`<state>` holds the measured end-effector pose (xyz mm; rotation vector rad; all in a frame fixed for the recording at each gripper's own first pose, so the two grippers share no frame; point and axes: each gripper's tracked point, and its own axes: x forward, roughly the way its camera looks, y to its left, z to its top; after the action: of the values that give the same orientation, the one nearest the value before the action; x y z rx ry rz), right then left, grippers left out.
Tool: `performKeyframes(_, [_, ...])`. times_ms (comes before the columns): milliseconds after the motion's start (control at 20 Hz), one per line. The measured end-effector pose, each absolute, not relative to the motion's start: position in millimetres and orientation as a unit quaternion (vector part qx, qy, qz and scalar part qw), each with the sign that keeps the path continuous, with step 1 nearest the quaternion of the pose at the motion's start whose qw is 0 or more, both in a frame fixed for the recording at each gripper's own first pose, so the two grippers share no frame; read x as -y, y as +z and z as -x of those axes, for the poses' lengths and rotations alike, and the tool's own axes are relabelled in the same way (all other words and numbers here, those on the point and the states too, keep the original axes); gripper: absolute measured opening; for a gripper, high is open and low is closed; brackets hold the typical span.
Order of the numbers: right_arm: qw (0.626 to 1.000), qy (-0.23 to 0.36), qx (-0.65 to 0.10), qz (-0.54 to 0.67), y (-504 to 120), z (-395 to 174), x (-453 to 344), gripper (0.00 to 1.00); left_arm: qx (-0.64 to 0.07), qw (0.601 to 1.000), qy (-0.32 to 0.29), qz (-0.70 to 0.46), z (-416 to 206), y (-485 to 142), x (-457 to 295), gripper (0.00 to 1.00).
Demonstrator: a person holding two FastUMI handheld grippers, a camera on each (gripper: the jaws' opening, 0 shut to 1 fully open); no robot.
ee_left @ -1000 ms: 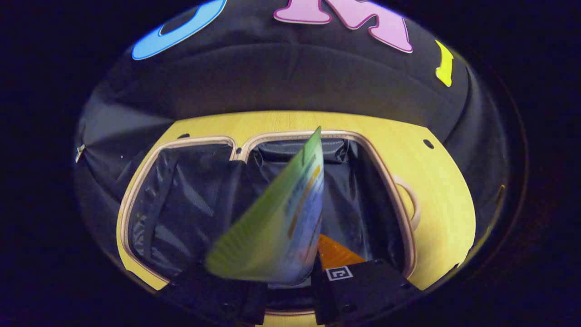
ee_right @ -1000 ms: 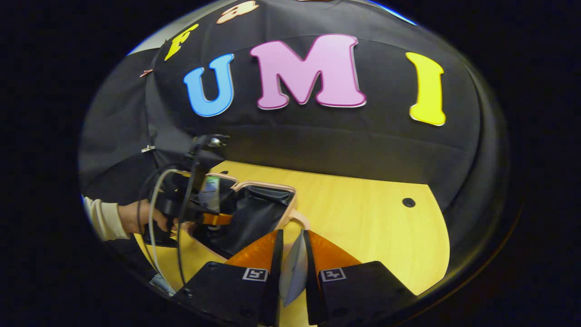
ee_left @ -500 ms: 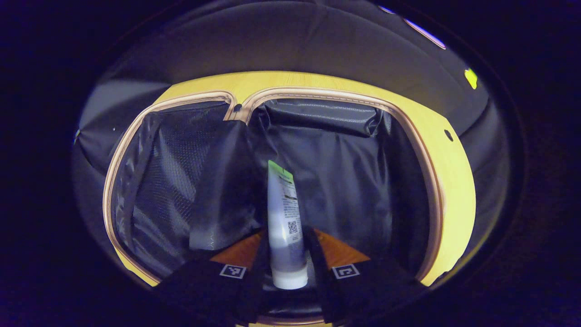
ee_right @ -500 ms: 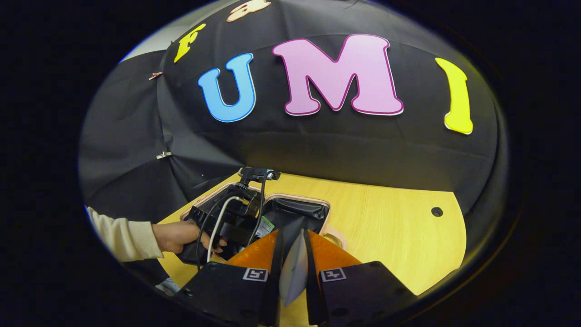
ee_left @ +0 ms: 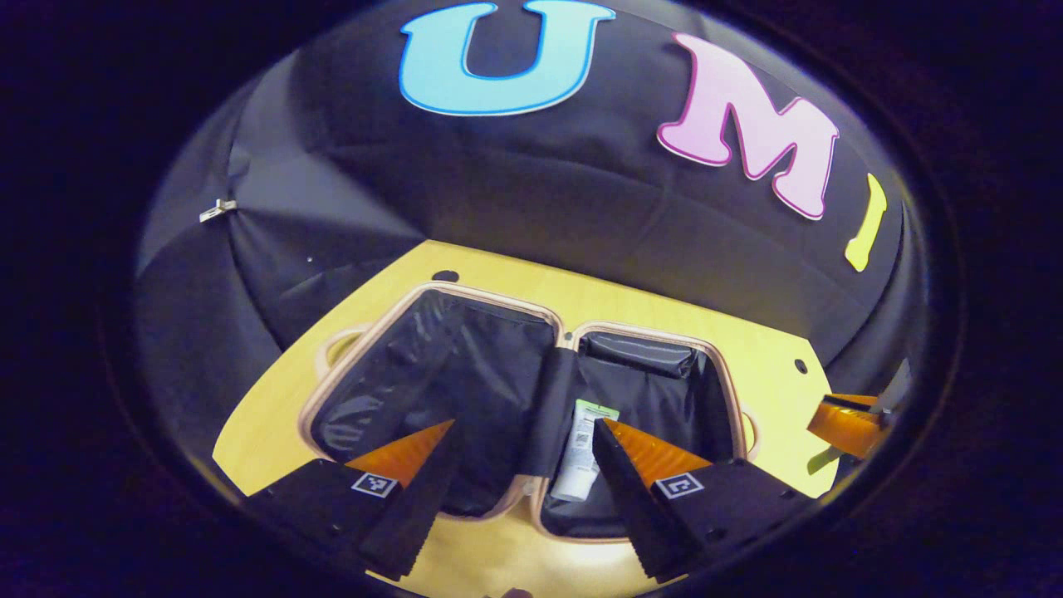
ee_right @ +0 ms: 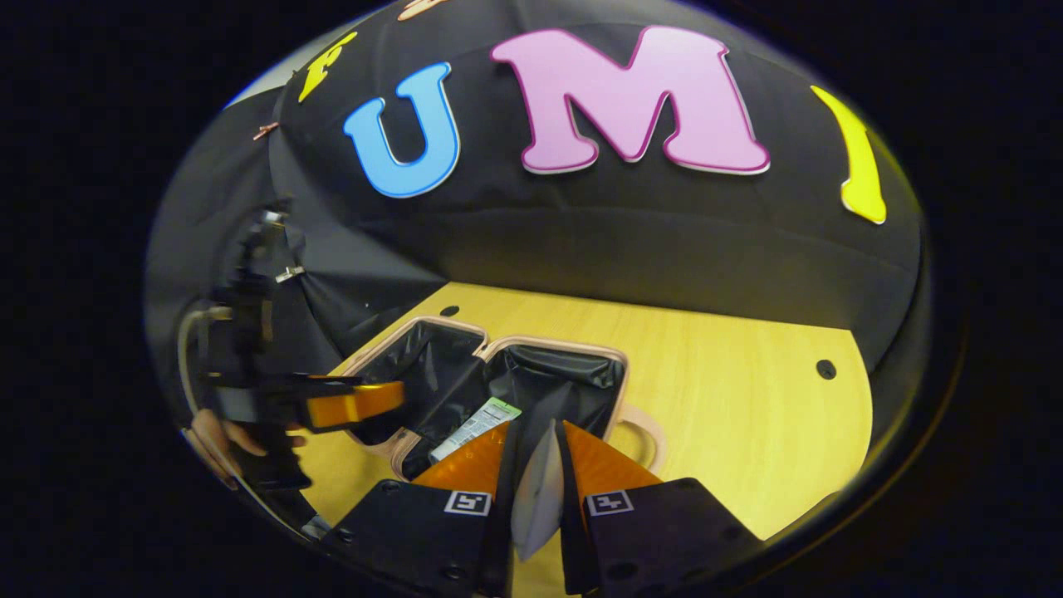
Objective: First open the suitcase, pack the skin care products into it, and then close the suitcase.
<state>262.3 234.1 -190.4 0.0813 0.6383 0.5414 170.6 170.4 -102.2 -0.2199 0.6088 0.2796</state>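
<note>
Both views look down from above the tabletop's (ee_left: 274,415) near edge toward the far wall, sharing the open suitcase (ee_left: 639,365) (ee_right: 573,370).

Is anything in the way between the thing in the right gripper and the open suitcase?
Nothing visible blocks it. The right gripper pinches a flat pale sachet just short of the open beige suitcase; the white green-tipped tube lies inside, and the left gripper hovers off to one side.

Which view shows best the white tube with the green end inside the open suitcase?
The left gripper view: the white tube with the green end lies in full length. The right gripper view shows it smaller, its lower end hidden behind a finger.
</note>
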Motion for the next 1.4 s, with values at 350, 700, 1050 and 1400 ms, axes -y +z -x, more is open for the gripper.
performKeyframes(350, [0.857,0.248,-0.448,-0.055,-297.0,-273.2,-301.1,0.27,-0.317,0.918,0.17,0.167,-85.9,-124.4,-210.3,0.96])
performKeyframes(700, [0.837,0.197,-0.51,-0.011,-346.5,-271.6,-300.0,0.39,-0.319,0.91,0.199,0.178,-53.0,-131.2,-240.4,0.97])
performKeyframes(1050, [0.872,0.195,-0.449,-0.026,-294.0,-275.2,-290.4,1.0,-0.295,0.913,0.24,0.147,-59.8,-126.1,-300.3,0.96])
performKeyframes(1400, [0.91,0.209,-0.358,-0.01,-223.5,-239.5,-238.2,0.98,-0.244,0.909,0.264,0.21,-123.3,-130.6,-409.2,0.96])
